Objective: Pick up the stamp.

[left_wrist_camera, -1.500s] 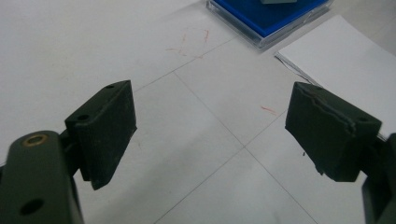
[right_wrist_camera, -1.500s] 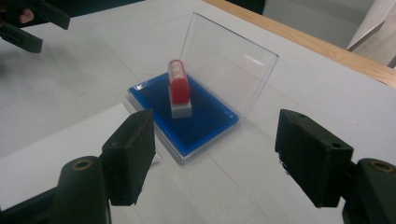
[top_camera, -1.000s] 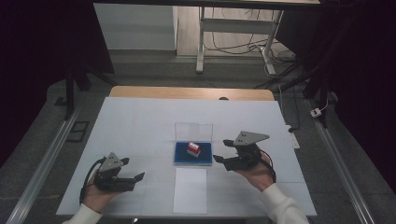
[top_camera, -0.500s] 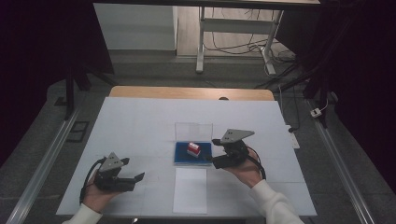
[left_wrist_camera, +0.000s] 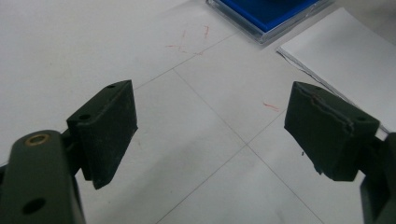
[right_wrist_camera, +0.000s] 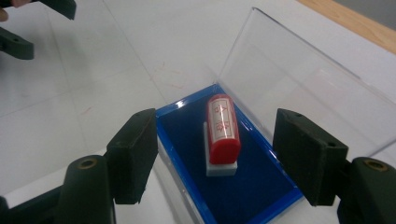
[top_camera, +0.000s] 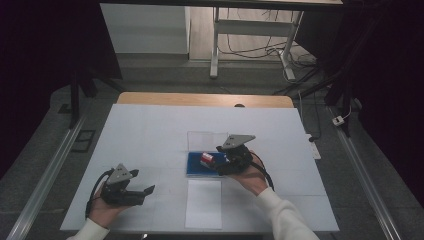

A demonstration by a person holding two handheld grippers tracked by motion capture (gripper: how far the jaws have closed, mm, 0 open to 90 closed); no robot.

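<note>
Right tool, jaws spread and just closing slightly, straddled the red cylindrical stamp lying in the blue-lined clear plastic case; approach step; next: lower, pinch stamp; left tool spread, empty.

Red stamp between parted right tongs

The high view looks forward and down from above the person's edge of the desk, taking in its whole top. The left gripper view sits low, close to the surface, facing the blue case at one o'clock. The right gripper view looks down closely into that same case.
</note>
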